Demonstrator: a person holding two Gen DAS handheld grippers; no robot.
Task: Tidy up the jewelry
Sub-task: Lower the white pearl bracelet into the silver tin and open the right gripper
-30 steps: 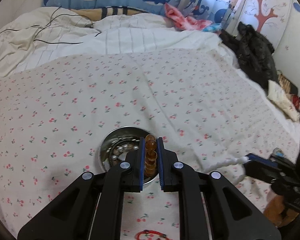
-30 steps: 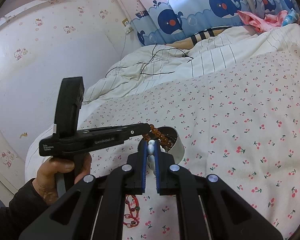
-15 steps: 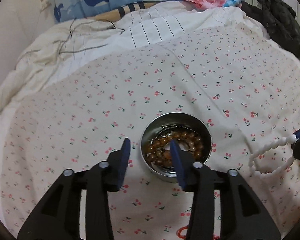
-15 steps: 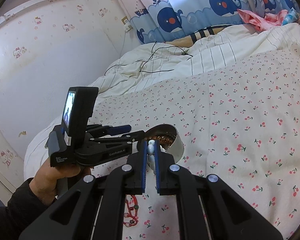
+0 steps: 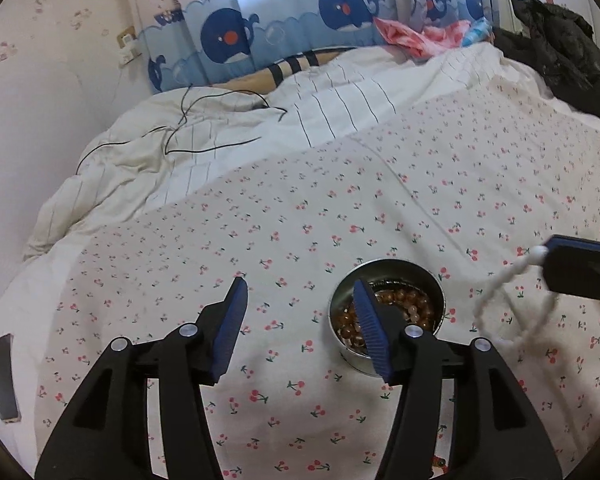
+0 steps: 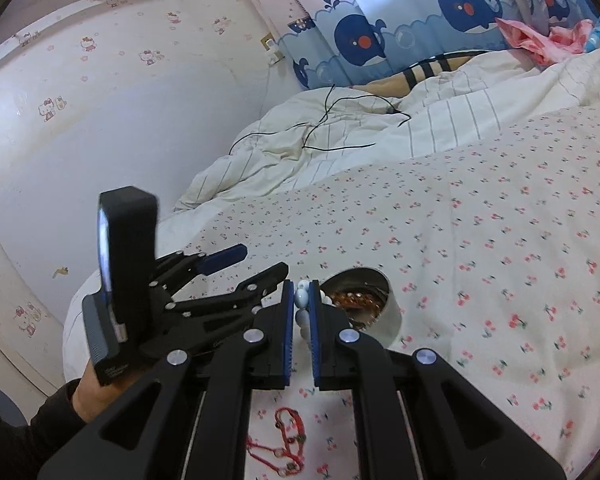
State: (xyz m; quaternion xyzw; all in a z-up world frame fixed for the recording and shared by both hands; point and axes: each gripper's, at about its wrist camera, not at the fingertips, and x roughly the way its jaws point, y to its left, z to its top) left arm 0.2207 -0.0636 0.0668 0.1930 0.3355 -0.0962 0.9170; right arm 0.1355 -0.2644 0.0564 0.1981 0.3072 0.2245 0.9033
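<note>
Left tool [image 5: 296,316]: mine, jaws spread wide and just been opening, nothing between them; its right finger overlaps the near-left rim of the tin in my view.
Right tool [image 6: 301,312]: mine, pressed together on the white beads [image 6: 302,300]; the loop hangs off its tip at the right edge of the left view, blurred.
Tin [image 5: 388,312]: small round metal tin standing on the bed, amber beads [image 5: 404,312] heaped inside; some pale beads seem to lie among them, I cannot tell for sure.
Red string [image 6: 284,440]: loose on the sheet near me, below the right tool, apart from the tin.
Open room: bare cherry-print sheet [image 5: 340,208] all round the tin, widest beyond it and to the right.
Edges: the bed drops off at the left toward the wall; a dark flat phone [image 5: 5,376] lies near that left edge.
Far side: rumpled striped duvet [image 5: 228,140] with a thin black cable [image 5: 172,136] across it, well apart from the tin.
Right far corner: black jacket [image 5: 556,48] piled up; pink cloth [image 5: 412,36] by the curtain.
Room: whale-print curtain [image 5: 300,24] behind the bed, pale wallpaper with small cartoon figures at the left.
Hand [image 6: 88,396]: mine, dark sleeve, gripping the left tool's handle.
</note>
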